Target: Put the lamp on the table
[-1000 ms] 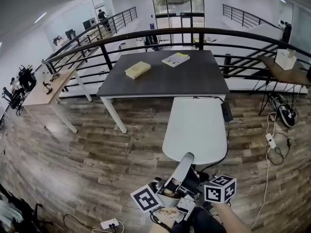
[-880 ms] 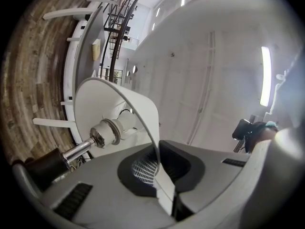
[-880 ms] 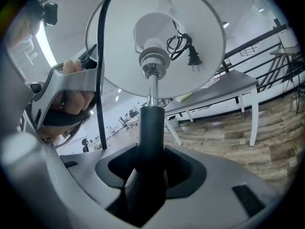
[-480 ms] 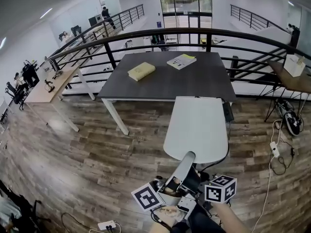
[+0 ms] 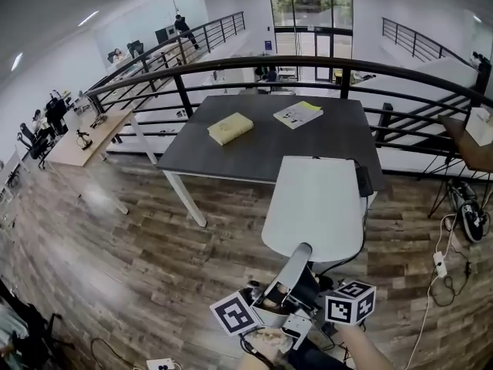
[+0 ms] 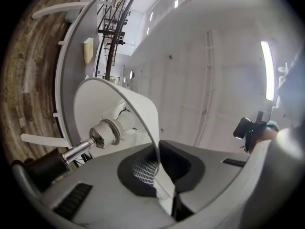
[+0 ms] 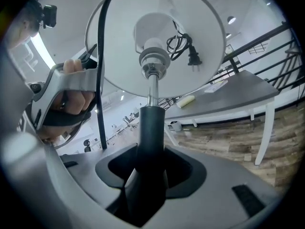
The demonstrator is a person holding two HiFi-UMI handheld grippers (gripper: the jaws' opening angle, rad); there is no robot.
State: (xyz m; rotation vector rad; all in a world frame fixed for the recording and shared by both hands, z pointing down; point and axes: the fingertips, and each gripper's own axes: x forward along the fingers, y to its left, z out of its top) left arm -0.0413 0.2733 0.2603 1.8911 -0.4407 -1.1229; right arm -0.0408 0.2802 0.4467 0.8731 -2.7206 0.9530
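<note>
Both clamped | left hand-held gripper [image 6: 158, 171]: lamp [image 5: 312, 206] shade rim | right hand-held gripper [image 7: 150, 173]: stem [image 7: 150, 128]

Wood-plank floor [image 5: 115, 245], dark curved railing [image 5: 254, 62], light wooden desk [image 5: 86, 133], glass doors [image 5: 310, 29] beyond.

Mid-frame table [image 5: 262, 149] surface is being left open; its upper strip is being occupied by a book [image 5: 230, 128] and a booklet [image 5: 299, 114].
</note>
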